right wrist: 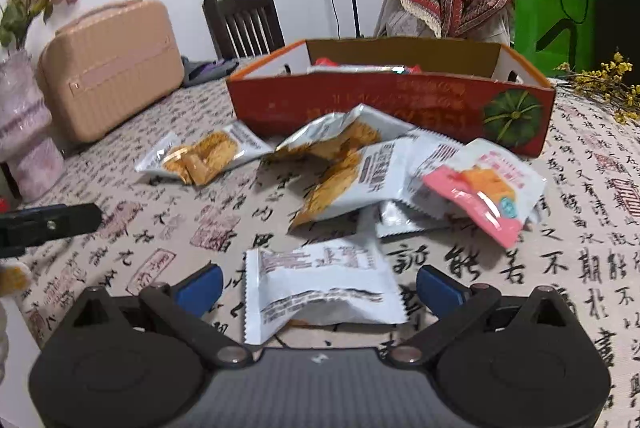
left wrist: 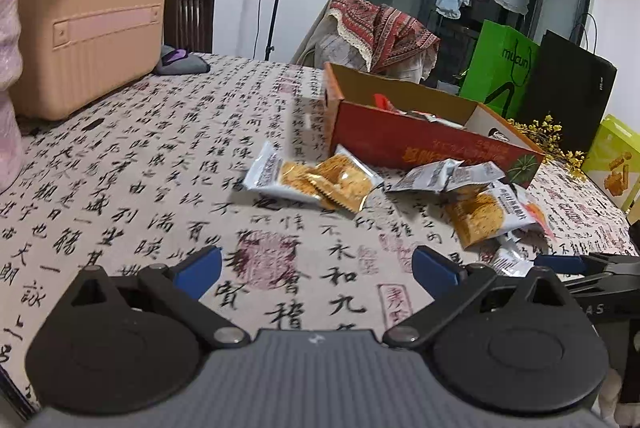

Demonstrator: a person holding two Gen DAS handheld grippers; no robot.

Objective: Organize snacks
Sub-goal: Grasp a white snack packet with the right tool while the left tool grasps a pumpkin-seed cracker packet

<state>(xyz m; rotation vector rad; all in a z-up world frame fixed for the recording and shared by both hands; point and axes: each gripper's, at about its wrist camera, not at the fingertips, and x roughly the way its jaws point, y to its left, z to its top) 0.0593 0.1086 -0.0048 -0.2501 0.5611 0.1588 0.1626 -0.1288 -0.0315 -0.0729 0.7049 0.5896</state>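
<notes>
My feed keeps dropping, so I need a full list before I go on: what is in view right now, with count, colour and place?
Snack packets: about eight loose, white and silver, one pink-fronted, on the cloth before the box.
Nearest packet: one, white, between the right tool's fingers, not gripped.
Snack box: one, orange-red, open, some packets inside, mid-table.
Tablecloth: one, beige with black calligraphy.
Case: one, tan, far left of table.
Vase: one, pale pink, with dried flowers, left edge.
Chair: one, dark wood, behind table.
Draped chair: one, red patterned cloth, behind box.
Green bag: one, right rear.
Black bag: one, beside it.
Yellow sprigs: one bunch, right of box.
Left tool: open, empty.
Right tool: open.
</notes>
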